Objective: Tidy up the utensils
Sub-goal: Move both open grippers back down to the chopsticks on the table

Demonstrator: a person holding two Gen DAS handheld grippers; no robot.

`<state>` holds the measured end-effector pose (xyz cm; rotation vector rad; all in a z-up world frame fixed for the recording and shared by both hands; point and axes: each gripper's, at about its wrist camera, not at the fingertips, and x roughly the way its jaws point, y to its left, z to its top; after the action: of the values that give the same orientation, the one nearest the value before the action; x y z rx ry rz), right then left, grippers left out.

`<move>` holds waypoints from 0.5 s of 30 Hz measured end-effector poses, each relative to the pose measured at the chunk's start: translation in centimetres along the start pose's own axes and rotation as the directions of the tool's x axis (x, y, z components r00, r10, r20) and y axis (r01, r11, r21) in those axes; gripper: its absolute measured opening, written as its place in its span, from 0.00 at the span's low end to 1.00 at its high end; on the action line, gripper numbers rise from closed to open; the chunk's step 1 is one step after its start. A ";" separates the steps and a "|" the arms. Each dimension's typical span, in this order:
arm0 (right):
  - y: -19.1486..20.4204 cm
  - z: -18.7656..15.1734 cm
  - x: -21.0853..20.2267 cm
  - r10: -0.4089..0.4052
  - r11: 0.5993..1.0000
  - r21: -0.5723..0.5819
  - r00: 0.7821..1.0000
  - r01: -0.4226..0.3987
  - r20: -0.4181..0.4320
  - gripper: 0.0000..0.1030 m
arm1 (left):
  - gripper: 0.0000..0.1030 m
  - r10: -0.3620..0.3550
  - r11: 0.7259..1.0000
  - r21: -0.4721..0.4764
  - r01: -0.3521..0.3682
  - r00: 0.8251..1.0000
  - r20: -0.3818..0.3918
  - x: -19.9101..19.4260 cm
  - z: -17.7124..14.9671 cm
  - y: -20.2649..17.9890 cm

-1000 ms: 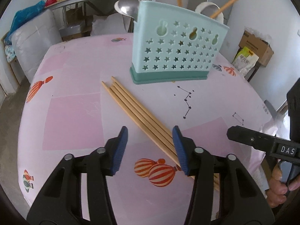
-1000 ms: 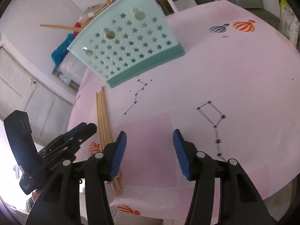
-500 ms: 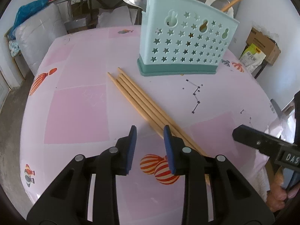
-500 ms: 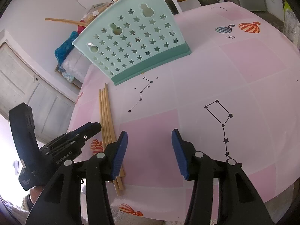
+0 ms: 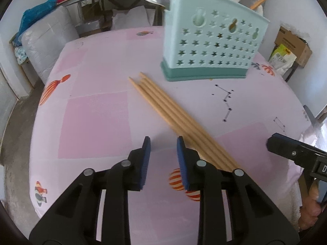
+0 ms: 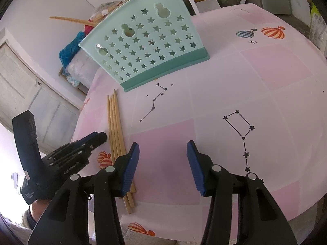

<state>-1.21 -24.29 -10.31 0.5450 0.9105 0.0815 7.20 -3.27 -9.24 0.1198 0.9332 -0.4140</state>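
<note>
Left gripper (image 5: pixel 163 143) narrowed beside chopsticks (image 5: pixel 169 110) pointing toward holder (image 5: pixel 210 40).

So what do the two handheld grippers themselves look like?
Both the left gripper and the right gripper have glossy black plastic clamp-style arms with silver pivot rivets and ribbed blue pads. The bodies carry small white lettering. No cables or sleeves show.

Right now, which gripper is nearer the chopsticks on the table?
Left. The left gripper hangs right beside the chopsticks, jaws closing on nothing, one pad at the bundle's edge. The right gripper sits open on their other side, aimed at bare tablecloth.
</note>
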 end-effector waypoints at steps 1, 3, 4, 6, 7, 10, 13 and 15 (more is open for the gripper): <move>0.1 0.0 0.1 -0.001 1.000 -0.004 1.000 0.001 -0.001 0.46 | 0.24 -0.012 1.000 -0.017 0.012 1.000 -0.004 -0.1 0.1 0.4; 0.4 0.0 0.2 -0.001 1.000 -0.012 1.000 0.000 -0.004 0.46 | 0.24 -0.053 0.996 -0.066 0.053 0.999 -0.007 -0.2 0.4 1.1; 0.5 0.1 0.3 -0.001 1.000 -0.017 1.000 0.001 -0.005 0.46 | 0.24 -0.066 0.995 -0.078 0.066 0.998 -0.002 -0.3 0.6 1.2; 0.6 0.0 0.4 -0.002 1.000 -0.023 1.000 0.002 -0.006 0.46 | 0.24 -0.081 0.993 -0.087 0.082 0.997 0.015 -0.5 1.0 1.1; 0.7 0.0 0.4 -0.002 1.000 -0.023 1.000 0.002 -0.007 0.46 | 0.24 -0.082 0.994 -0.077 0.083 0.996 0.019 -0.4 1.2 0.8; 0.7 -0.1 0.5 -0.004 1.000 -0.025 1.000 0.004 -0.007 0.46 | 0.24 -0.075 0.996 -0.043 0.076 0.997 0.017 0.1 1.4 -0.1; 0.7 -0.1 0.3 -0.010 1.000 -0.024 1.000 0.010 -0.006 0.46 | 0.26 -0.054 0.998 -0.019 0.054 0.998 0.013 0.8 0.9 -0.8; 0.6 -0.1 0.3 -0.014 1.000 -0.024 1.000 0.013 -0.006 0.46 | 0.26 -0.043 0.999 -0.003 0.043 0.999 0.019 0.7 0.8 -1.0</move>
<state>-1.00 -23.64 -10.28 0.5161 0.9177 0.0820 7.81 -4.67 -9.24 0.0924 0.9195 -0.4529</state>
